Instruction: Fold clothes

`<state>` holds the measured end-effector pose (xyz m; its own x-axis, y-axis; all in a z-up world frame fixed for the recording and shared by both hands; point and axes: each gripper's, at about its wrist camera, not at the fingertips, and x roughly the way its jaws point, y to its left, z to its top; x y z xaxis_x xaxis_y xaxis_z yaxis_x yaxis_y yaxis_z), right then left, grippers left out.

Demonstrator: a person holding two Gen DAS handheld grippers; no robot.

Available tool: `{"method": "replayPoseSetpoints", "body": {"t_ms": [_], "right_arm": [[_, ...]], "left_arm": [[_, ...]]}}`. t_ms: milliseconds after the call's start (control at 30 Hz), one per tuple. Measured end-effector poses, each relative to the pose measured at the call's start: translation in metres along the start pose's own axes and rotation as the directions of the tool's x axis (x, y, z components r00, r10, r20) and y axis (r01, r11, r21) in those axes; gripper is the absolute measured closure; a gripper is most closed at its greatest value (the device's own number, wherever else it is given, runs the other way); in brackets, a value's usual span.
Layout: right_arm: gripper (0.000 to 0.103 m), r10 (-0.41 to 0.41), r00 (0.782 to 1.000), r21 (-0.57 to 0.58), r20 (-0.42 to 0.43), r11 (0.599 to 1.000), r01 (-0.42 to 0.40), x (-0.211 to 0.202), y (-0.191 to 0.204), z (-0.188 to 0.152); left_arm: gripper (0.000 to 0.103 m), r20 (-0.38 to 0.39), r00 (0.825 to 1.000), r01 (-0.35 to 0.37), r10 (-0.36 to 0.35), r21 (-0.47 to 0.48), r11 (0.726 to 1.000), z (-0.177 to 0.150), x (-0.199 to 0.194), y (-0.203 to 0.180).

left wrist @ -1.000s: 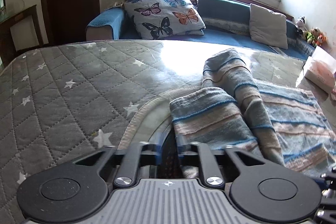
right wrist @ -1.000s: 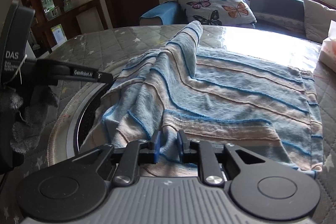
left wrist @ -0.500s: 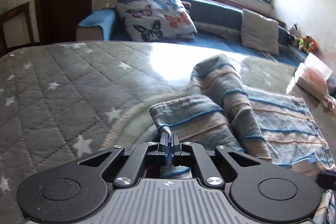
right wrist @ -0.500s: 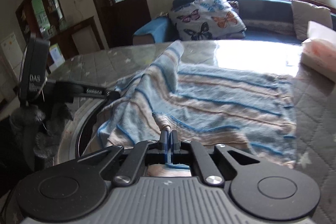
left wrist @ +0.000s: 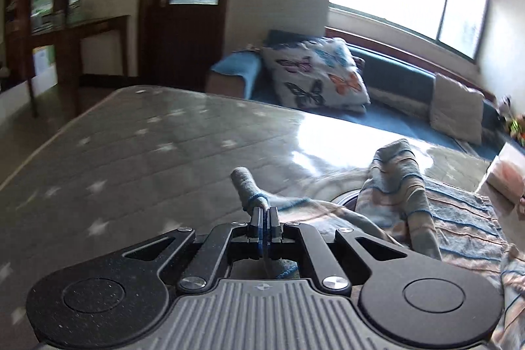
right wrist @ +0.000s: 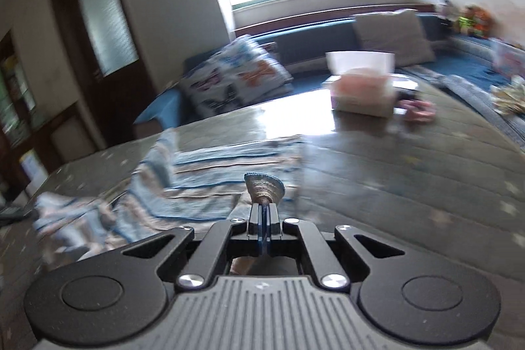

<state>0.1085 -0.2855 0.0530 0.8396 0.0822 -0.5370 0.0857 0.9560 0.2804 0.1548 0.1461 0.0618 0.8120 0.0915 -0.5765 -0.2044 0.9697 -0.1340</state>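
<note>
A blue and peach striped knit garment (left wrist: 459,225) lies on the grey quilted star-pattern table (left wrist: 137,153). My left gripper (left wrist: 263,215) is shut on a corner of the garment, which sticks up past the fingertips, lifted off the table. In the right wrist view the garment (right wrist: 210,172) spreads to the left, and my right gripper (right wrist: 263,212) is shut on another bunched edge of it, held above the table (right wrist: 410,172). One sleeve stands up in a ridge (left wrist: 400,172).
A tissue box (right wrist: 361,94) stands at the far side of the table, also in the left wrist view (left wrist: 505,176). A blue sofa (left wrist: 403,77) with a butterfly pillow (left wrist: 315,77) runs under the window. A dark wooden door (left wrist: 183,5) and shelves are at the left.
Both grippers closed on the garment's near edge, then rose with it; both views have swung up and are motion-blurred. The pinched corners now stand above the table.
</note>
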Motion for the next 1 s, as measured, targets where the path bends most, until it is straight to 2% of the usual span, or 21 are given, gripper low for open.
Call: {"method": "replayPoseSetpoints", "body": {"t_ms": [200, 367, 533, 633, 667, 767, 833, 900, 967, 1000], "right_arm": [[0.101, -0.050, 0.999, 0.068, 0.000, 0.996, 0.050, -0.029, -0.035, -0.022], [0.101, -0.082, 0.997, 0.093, -0.013, 0.992, 0.082, -0.050, -0.056, -0.042], [0.101, -0.118, 0.991, 0.100, -0.056, 0.987, 0.123, -0.060, -0.074, -0.056], [0.100, -0.122, 0.989, 0.098, -0.088, 0.987, 0.130, -0.057, -0.080, -0.062], [0.099, -0.125, 0.988, 0.093, -0.091, 0.987, 0.133, -0.057, -0.081, -0.063], [0.095, -0.156, 0.985, 0.083, -0.074, 0.983, 0.162, -0.059, -0.084, -0.060], [0.094, -0.164, 0.984, 0.070, -0.066, 0.983, 0.168, -0.058, -0.082, -0.056], [0.093, -0.162, 0.985, 0.056, -0.063, 0.985, 0.166, -0.055, -0.080, -0.053], [0.089, -0.150, 0.986, 0.043, -0.066, 0.987, 0.153, -0.051, -0.076, -0.051], [0.084, -0.141, 0.987, 0.030, -0.071, 0.989, 0.144, -0.048, -0.072, -0.051]], "left_arm": [[0.101, -0.010, 0.997, -0.075, 0.075, -0.050, 0.996, -0.030, -0.060, 0.035], [0.101, -0.081, 0.988, -0.136, 0.129, -0.090, 0.987, -0.068, -0.095, 0.053], [0.101, -0.200, 0.969, -0.170, 0.148, -0.098, 0.981, -0.105, -0.102, 0.056], [0.100, -0.228, 0.960, -0.181, 0.161, -0.069, 0.981, -0.111, -0.102, 0.056], [0.097, -0.230, 0.959, -0.184, 0.166, -0.062, 0.981, -0.111, -0.103, 0.055], [0.094, -0.219, 0.958, -0.201, 0.186, -0.046, 0.979, -0.106, -0.105, 0.057], [0.087, -0.205, 0.957, -0.218, 0.207, -0.037, 0.975, -0.106, -0.110, 0.059], [0.071, -0.195, 0.954, -0.242, 0.230, -0.041, 0.969, -0.103, -0.112, 0.063], [0.068, -0.184, 0.953, -0.255, 0.242, -0.048, 0.966, -0.100, -0.113, 0.067], [0.068, -0.178, 0.954, -0.254, 0.242, -0.047, 0.966, -0.097, -0.112, 0.067]]}}
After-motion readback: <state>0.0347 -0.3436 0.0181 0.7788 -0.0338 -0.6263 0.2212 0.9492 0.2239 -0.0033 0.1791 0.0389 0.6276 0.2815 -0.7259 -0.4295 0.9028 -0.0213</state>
